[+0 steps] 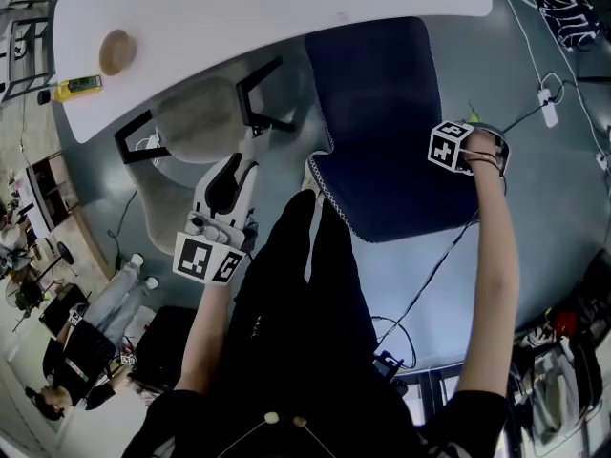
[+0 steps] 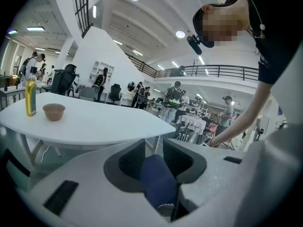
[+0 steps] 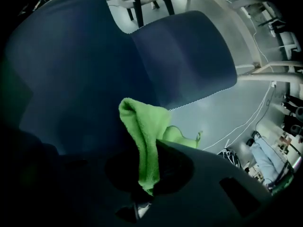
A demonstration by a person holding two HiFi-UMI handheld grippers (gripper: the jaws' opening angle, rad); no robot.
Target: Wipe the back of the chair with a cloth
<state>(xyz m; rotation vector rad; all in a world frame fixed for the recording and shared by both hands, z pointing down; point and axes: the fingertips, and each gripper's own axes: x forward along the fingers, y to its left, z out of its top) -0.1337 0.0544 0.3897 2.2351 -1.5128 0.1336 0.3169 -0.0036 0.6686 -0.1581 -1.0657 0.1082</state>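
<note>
The dark blue chair (image 1: 382, 113) stands in front of me, its back (image 3: 61, 70) nearest and its seat (image 3: 189, 51) beyond. My right gripper (image 1: 456, 151) is at the right edge of the back, shut on a green cloth (image 3: 142, 136) that stands up out of the jaws against the blue fabric. My left gripper (image 1: 246, 156) is left of the chair. In the left gripper view its jaws are closed on a dark blue piece with white stitching (image 2: 158, 183). It looks like the chair's edge, but I cannot confirm that from the head view.
A white table (image 1: 239, 17) beyond the chair carries a brown bowl (image 1: 117, 52) and a yellow bottle (image 1: 78, 86). A grey chair with black armrests (image 1: 196, 117) stands under it. Cables (image 1: 430, 275) run across the floor at right. People sit at lower left.
</note>
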